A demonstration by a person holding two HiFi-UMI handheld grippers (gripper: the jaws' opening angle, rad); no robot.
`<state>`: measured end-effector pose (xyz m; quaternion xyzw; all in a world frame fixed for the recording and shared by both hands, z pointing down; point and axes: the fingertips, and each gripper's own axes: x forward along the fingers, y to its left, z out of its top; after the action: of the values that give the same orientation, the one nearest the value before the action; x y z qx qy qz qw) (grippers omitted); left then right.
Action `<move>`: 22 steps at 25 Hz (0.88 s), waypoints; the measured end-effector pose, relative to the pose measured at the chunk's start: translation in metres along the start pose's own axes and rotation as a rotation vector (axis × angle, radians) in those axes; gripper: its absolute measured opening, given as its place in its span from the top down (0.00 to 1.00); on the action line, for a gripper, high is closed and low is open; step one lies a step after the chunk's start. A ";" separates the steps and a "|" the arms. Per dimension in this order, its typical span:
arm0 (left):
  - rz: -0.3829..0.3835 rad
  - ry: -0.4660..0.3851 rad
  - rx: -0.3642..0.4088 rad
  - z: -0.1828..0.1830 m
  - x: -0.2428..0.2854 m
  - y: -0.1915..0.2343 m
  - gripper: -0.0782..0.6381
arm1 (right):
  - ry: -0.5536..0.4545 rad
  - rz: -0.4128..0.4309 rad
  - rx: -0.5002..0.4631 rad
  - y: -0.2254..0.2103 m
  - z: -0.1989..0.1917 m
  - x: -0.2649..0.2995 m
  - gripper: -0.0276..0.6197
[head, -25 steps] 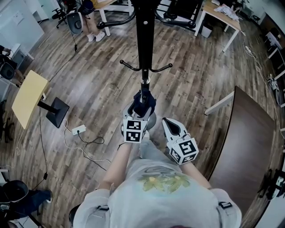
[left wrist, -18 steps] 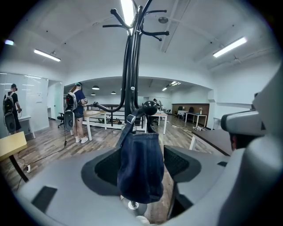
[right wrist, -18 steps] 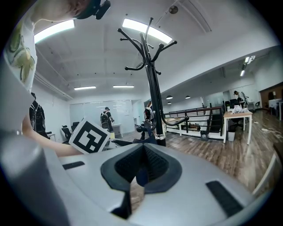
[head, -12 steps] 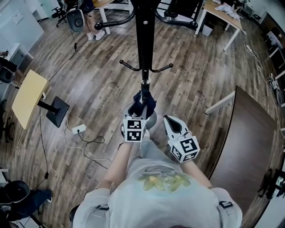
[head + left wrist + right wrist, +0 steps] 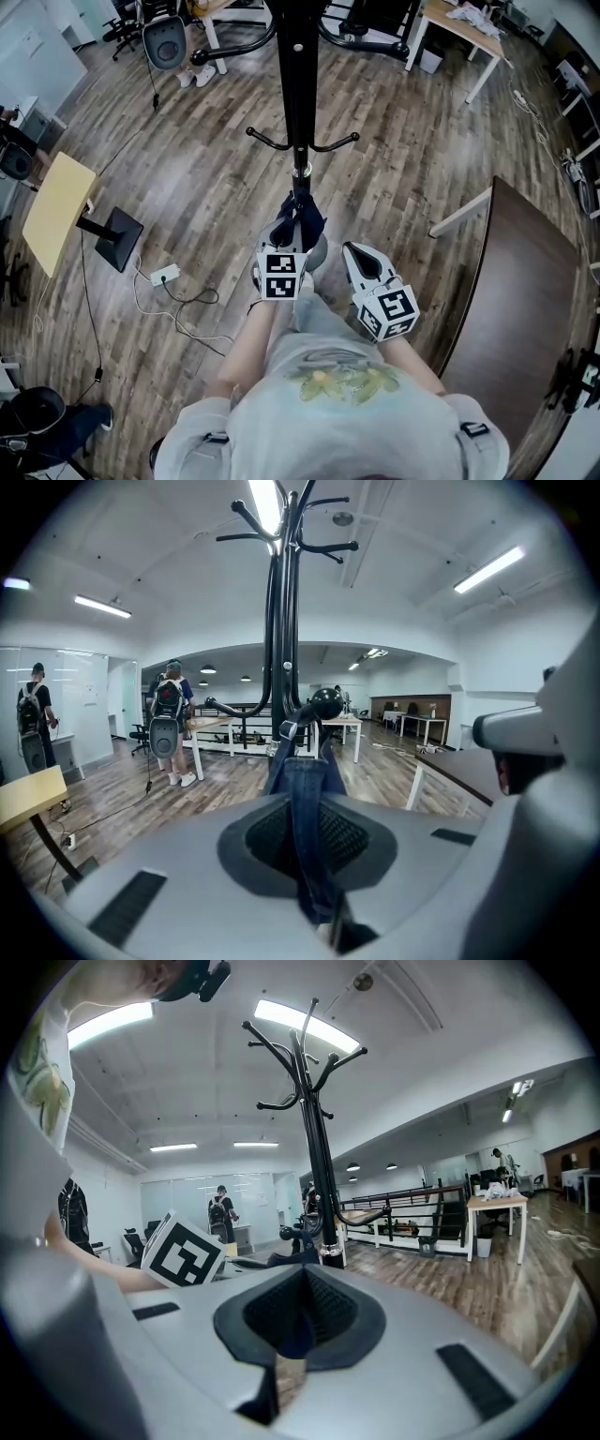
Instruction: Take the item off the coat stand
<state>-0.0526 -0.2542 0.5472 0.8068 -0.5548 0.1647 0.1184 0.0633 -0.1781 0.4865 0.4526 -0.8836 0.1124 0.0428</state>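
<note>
A dark blue denim item [image 5: 302, 219] hangs by its strap from a low hook of the black coat stand [image 5: 298, 94]. My left gripper [image 5: 289, 242] reaches up to it and its jaws are closing on the denim strap [image 5: 305, 803]. The strap runs from between the jaws up to the hook's round knob [image 5: 325, 703]. The pads pinch the cloth. My right gripper [image 5: 358, 262] hovers just right of the left one, shut and holding nothing. In the right gripper view the stand [image 5: 314, 1138] rises ahead and the left gripper's marker cube [image 5: 186, 1252] shows at the left.
A dark brown table [image 5: 520, 281] stands close on the right. A yellow side table [image 5: 58, 204] and a power strip [image 5: 166, 274] with cable lie to the left. White desks [image 5: 469, 33] and a black railing are behind the stand. A person [image 5: 169, 726] stands farther back.
The left gripper's jaws have drawn together around the denim strap. Both grippers have stayed nearly in place below the stand's low hooks.
</note>
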 end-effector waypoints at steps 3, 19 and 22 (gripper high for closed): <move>0.015 -0.003 0.006 0.002 -0.002 0.001 0.84 | 0.000 -0.005 0.002 -0.001 0.000 -0.001 0.95; 0.003 -0.004 0.025 0.007 -0.008 -0.001 0.86 | 0.018 0.021 0.018 0.011 -0.008 0.000 0.95; 0.007 -0.007 0.023 0.004 -0.011 -0.003 0.86 | 0.018 0.026 0.018 0.014 -0.012 -0.002 0.95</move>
<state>-0.0534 -0.2452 0.5386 0.8070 -0.5560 0.1686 0.1063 0.0530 -0.1653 0.4952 0.4407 -0.8878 0.1248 0.0451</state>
